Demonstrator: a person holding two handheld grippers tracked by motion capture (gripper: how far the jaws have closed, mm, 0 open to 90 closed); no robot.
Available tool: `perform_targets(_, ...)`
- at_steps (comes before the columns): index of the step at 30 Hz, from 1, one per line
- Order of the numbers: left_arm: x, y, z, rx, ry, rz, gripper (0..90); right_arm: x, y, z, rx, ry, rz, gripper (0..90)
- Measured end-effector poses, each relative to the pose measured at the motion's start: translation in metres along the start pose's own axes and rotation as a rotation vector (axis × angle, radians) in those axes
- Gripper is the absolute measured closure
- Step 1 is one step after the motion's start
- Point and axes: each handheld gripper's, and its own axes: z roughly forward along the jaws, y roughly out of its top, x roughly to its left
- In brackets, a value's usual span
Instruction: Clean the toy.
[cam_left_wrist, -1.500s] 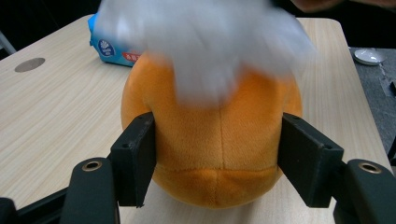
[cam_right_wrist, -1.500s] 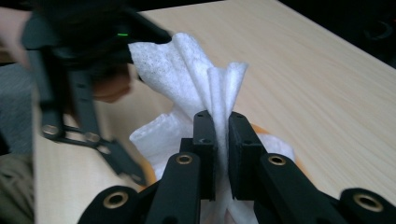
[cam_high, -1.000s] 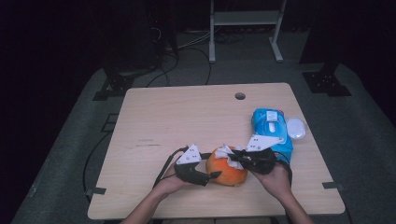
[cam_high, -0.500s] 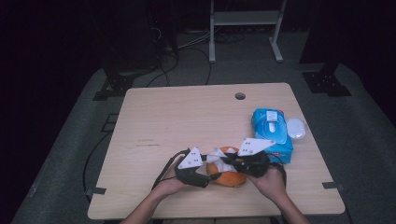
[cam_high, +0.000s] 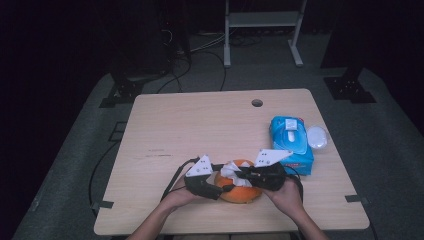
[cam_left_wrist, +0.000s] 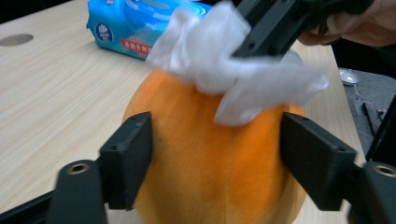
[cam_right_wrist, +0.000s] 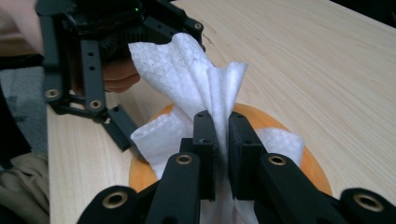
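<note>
The orange fruit sits near the front edge of the desk, between the person's two hands. It is rounded, so no long axis can be told from the high view; in the left gripper view it bulges upward, its top toward the camera's far side. A white wipe lies crumpled over its top, one fold standing up from the fruit.

The left tongs straddle the fruit at its sides, partly open; their jaws have just been opening a little, and whether the pads press on the skin cannot be told for certain, though both stand right against it. The right tongs are clamped tight on the wipe, pinching its upright fold just above the fruit.

Behind and to the right of the fruit lies a blue wipes pack, with a small white lid just beside it. The desk is pale wood with a round cable hole near its far edge. Grey carpet surrounds it, and the room behind is dark.
</note>
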Motion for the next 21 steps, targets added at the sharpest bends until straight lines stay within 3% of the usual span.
perform_targets(9,0.004,-0.005,-0.005,0.017,0.0,0.0,31.1,-0.026,-0.022,-0.018,0.005,-0.055,0.087,82.0)
perform_targets(11,0.004,0.0,-0.005,0.004,0.004,-0.018,25.8,-0.026,-0.022,-0.018,0.001,-0.057,0.091,82.0)
perform_targets(14,0.001,0.008,-0.006,-0.064,-0.001,-0.025,19.2,-0.02,-0.017,-0.016,-0.005,-0.06,0.073,82.0)
perform_targets(17,-0.002,0.007,-0.002,-0.045,0.005,0.016,25.9,-0.012,-0.01,-0.013,-0.034,-0.02,0.054,82.0)
perform_targets(19,0.001,0.003,-0.002,-0.026,0.004,0.012,31.8,-0.007,-0.008,-0.01,-0.024,-0.018,0.028,82.0)
perform_targets(21,0.004,0.0,-0.003,-0.02,0.002,0.004,34.5,-0.01,-0.01,-0.009,-0.018,-0.014,0.036,82.0)
